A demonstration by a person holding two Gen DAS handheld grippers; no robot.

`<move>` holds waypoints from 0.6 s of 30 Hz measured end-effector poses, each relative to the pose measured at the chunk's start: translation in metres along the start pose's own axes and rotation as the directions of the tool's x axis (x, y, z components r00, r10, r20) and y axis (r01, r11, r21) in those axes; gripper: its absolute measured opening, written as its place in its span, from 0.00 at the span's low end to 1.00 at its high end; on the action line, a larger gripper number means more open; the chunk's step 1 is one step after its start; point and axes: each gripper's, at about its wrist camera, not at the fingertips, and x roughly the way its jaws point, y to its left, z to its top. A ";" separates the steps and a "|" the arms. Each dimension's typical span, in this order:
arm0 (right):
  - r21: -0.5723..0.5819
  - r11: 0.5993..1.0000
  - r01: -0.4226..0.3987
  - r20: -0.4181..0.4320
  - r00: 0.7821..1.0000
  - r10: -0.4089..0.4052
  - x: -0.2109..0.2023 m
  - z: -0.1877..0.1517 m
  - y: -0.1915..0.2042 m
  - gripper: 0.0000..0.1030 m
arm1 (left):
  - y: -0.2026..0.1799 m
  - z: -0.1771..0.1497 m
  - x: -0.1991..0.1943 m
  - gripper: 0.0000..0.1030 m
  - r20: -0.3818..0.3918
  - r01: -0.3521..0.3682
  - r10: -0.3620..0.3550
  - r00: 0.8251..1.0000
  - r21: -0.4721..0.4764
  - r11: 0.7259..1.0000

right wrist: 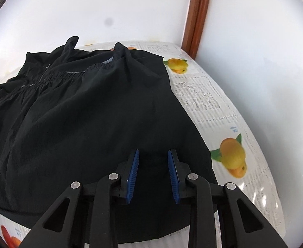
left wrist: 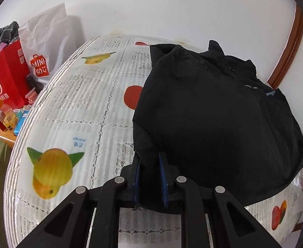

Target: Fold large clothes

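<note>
A large black garment (left wrist: 213,113) lies on a table with a fruit-print cloth (left wrist: 79,103). In the left wrist view my left gripper (left wrist: 149,155) has its blue-padded fingers (left wrist: 162,171) set around the garment's near left corner, with cloth between them. In the right wrist view the same garment (right wrist: 89,113) shows its gathered waistband at the back left. My right gripper (right wrist: 153,153) is open above the garment's near right part, its pads (right wrist: 133,171) apart with nothing held between them.
A red paper bag (left wrist: 4,78) and a white Miniso bag (left wrist: 46,49) stand left of the table, with a bottle (left wrist: 5,115) and small boxes beside them. White walls and a brown wooden frame (right wrist: 196,16) stand behind the table cloth (right wrist: 223,113).
</note>
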 end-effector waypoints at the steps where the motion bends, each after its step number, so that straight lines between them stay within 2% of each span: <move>1: 0.017 1.000 0.003 0.004 1.000 -0.003 -0.005 0.003 0.001 0.27 | 0.000 0.000 0.000 0.16 -0.003 -0.003 0.003 1.000 0.002 1.000; 3: 0.039 0.999 -0.022 0.036 0.999 0.021 -0.021 0.004 0.007 0.32 | 0.003 -0.001 -0.002 0.18 -0.010 -0.003 0.003 1.000 0.001 1.000; 5: 0.005 0.998 -0.055 0.082 0.995 0.055 -0.042 0.004 0.028 0.35 | 0.009 -0.002 -0.006 0.24 -0.011 0.007 -0.007 1.000 -0.011 1.000; 7: -0.035 0.995 -0.092 0.125 0.987 0.096 -0.060 0.001 0.052 0.40 | 0.014 -0.005 -0.012 0.38 -0.007 0.012 -0.012 1.000 -0.024 1.000; 8: -0.070 0.989 -0.128 0.129 0.982 0.136 -0.067 -0.001 0.070 0.40 | 0.016 -0.008 -0.016 0.41 -0.003 0.015 -0.015 1.000 -0.026 1.000; 10: -0.128 0.972 -0.196 0.117 0.971 0.211 -0.074 -0.007 0.101 0.40 | 0.021 -0.014 -0.025 0.50 0.014 0.010 -0.010 1.000 -0.021 1.000; 13: -0.197 0.937 -0.288 0.064 0.950 0.305 -0.073 -0.019 0.156 0.40 | 0.028 -0.025 -0.034 0.52 0.028 -0.014 0.014 1.000 -0.019 1.000; 15: -0.239 0.923 -0.302 0.030 0.948 0.318 -0.063 -0.026 0.187 0.40 | 0.034 -0.032 -0.038 0.53 0.025 -0.022 0.022 0.999 -0.020 1.000; 18: -0.269 0.928 -0.257 -0.016 0.965 0.262 -0.047 -0.038 0.211 0.40 | 0.042 -0.041 -0.044 0.55 0.028 -0.058 0.059 0.998 -0.007 0.998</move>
